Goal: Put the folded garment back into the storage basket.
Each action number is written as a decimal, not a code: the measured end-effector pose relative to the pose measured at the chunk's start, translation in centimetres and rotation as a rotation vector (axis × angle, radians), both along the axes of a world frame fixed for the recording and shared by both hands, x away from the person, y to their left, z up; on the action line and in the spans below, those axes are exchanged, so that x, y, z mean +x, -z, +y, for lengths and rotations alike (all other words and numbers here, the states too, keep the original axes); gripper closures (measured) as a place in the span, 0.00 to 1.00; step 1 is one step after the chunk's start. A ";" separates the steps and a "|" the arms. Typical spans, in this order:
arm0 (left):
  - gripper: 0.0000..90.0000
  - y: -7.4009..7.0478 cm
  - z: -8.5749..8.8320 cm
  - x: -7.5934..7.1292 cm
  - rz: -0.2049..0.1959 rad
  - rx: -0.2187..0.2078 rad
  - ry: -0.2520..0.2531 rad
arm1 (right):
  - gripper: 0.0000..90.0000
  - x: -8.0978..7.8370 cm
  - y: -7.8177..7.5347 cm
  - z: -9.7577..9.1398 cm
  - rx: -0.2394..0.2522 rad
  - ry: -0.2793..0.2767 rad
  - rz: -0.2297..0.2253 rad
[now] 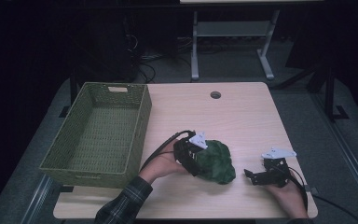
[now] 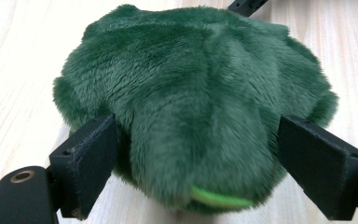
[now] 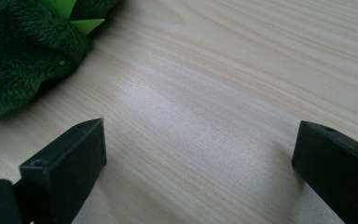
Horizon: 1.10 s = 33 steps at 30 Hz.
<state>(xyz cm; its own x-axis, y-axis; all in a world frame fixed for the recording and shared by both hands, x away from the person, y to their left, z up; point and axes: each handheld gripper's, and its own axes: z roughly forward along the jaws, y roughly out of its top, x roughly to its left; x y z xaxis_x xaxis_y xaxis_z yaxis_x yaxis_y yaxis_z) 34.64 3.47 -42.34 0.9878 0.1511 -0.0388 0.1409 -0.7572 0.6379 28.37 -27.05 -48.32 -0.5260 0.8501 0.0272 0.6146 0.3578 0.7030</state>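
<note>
- The green plush toy lies on the wooden table, near the front edge and roughly midway between the two hands.
- The left gripper is at the toy's left side, held by the person's left hand, with a plaid sleeve visible at the bottom of the high view.
- In the left gripper view, the toy sits between the two black jaws, which stand wide apart. The left jaw edge lies against the fur; the right jaw is at the fur's outer edge. Whether the pads press into the toy cannot be told for certain; the fur shows no squeeze.
- A bright green trim shows at the near underside of the toy in that view.
- The right gripper is held low over the table to the right of the toy, near it but apart from it, in the person's right hand.
- In the right gripper view, the jaws stand wide open with bare table between them and hold nothing. The toy appears in the upper left corner of that view, outside the jaws.
- A green woven basket stands at the left side of the table, well apart from the toy, overhanging the table's left edge.
- A round cable hole is set in the tabletop near the far edge.
</note>
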 end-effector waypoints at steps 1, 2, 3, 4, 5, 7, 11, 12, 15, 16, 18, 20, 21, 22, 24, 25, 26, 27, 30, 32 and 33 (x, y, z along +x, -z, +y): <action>0.14 0.2 -0.1 0.1 0.002 -0.004 -0.002 | 0.03 0.0 0.0 0.0 0.000 0.000 0.000; 0.14 0.4 -0.3 0.1 0.003 0.002 0.002 | 0.03 0.0 0.0 0.0 0.000 0.000 -0.001; 0.14 0.6 -0.4 0.2 0.002 0.011 0.005 | 0.03 0.0 0.0 0.0 0.000 0.000 -0.001; 0.14 0.9 -0.5 0.2 0.000 0.019 0.009 | 0.03 0.0 0.0 0.0 0.000 0.000 -0.001; 0.14 1.0 -0.5 0.3 -0.001 0.030 0.013 | 0.03 0.0 0.0 0.0 0.000 0.000 -0.001; 0.14 1.3 -0.5 0.3 0.005 0.025 0.012 | 0.03 0.0 0.0 0.0 0.000 0.000 -0.001; 0.14 2.2 -0.5 0.3 0.017 0.032 0.005 | 0.03 0.0 0.0 0.0 0.000 -0.001 -0.001; 0.14 2.5 -0.4 0.3 0.025 0.028 0.000 | 0.03 0.0 0.0 0.0 0.000 -0.001 -0.001; 0.15 3.1 -0.3 0.4 0.032 0.047 0.001 | 0.03 0.0 0.0 0.0 -0.001 -0.001 -0.001; 0.15 3.2 -0.4 0.4 0.029 0.059 0.004 | 0.03 0.1 0.0 0.0 -0.002 -0.002 -0.003; 0.15 3.5 -0.5 0.3 0.026 0.070 0.000 | 0.03 0.1 0.0 0.1 -0.001 -0.002 -0.004; 0.15 3.6 -0.6 0.2 0.014 0.083 0.013 | 0.03 0.1 0.0 0.1 0.001 0.000 -0.003; 0.15 3.7 -0.7 0.2 0.011 0.085 0.014 | 0.03 0.1 0.0 0.1 0.000 0.000 -0.002; 0.15 3.7 -0.7 0.1 0.008 0.089 0.013 | 0.03 0.1 0.0 0.1 0.001 0.000 -0.003; 0.15 3.8 -0.8 0.1 0.004 0.098 0.016 | 0.03 0.1 0.0 0.1 0.002 0.000 -0.003; 0.16 3.8 -0.8 0.1 0.006 0.098 0.012 | 0.03 0.1 0.0 0.1 0.002 0.001 -0.003; 0.17 3.8 -0.8 0.1 0.004 0.096 0.011 | 0.03 0.1 0.0 0.1 0.001 0.001 -0.002; 0.18 3.8 -0.8 0.1 0.002 0.098 0.015 | 0.03 0.1 0.0 0.1 0.001 0.000 -0.003; 0.24 3.6 -0.8 -0.1 -0.002 0.096 0.017 | 0.03 0.1 0.0 0.1 0.001 0.001 -0.003; 0.29 3.5 -0.8 -0.2 -0.005 0.102 0.027 | 0.03 0.1 0.0 0.1 0.001 0.000 -0.003; 0.33 3.4 -0.9 -0.3 -0.003 0.104 0.027 | 0.03 0.1 0.0 0.1 0.001 0.001 -0.003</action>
